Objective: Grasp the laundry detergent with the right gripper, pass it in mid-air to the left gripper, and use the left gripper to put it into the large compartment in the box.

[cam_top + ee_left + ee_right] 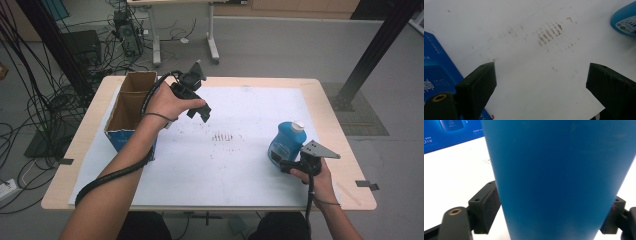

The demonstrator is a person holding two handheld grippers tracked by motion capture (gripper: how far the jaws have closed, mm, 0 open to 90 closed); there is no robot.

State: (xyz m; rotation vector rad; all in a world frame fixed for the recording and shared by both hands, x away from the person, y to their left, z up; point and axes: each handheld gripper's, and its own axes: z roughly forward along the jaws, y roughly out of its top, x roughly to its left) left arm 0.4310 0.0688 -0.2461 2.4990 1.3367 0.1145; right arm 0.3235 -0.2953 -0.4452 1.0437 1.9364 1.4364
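Grabbing the blue bottle

The right gripper (286,164) has its jaws tight on both sides of the bottle (286,141), which stands near the table's (345,150) right edge. It is not lifted yet. The left gripper (199,107) hangs wide open and empty by the box (131,107). The middle has lots of room.

Open brown cardboard box with blue sides (131,107) at the table's (325,107) left edge, upper left of the high view. Blue plastic bottle with white cap (286,141) standing right of centre, well apart from the box, brown smudges (225,136) between.
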